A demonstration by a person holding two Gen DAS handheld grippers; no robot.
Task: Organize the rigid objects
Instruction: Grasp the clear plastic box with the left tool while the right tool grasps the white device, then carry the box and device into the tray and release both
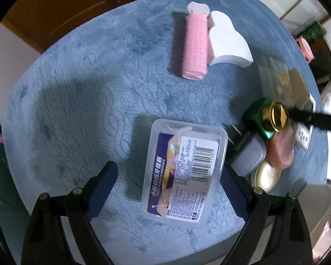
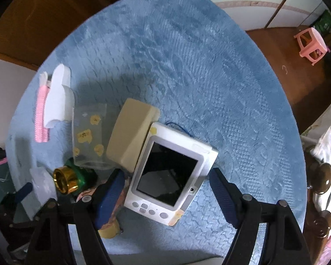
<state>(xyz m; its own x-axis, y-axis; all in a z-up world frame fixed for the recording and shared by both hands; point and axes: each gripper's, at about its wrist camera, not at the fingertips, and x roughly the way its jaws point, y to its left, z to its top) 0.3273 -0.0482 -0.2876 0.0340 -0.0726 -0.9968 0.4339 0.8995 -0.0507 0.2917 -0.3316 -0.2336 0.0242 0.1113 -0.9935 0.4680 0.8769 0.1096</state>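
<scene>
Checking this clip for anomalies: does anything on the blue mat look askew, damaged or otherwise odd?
Nothing looks spilled or broken. The green bottle with the gold cap lies tipped on its side amid the cluster. The white handheld device sits at a slant, with yellowed tape patches at its corners. The clear plastic box also lies skewed.

Both claws are being held low and spread wide: the left claw [image 1: 168,183] and the right claw [image 2: 166,195], with nothing being gripped between the blue pads.

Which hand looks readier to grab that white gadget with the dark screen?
The right gripper: its open fingers already sit on either side of the white gadget. The left gripper is open around the clear plastic box instead.
</scene>
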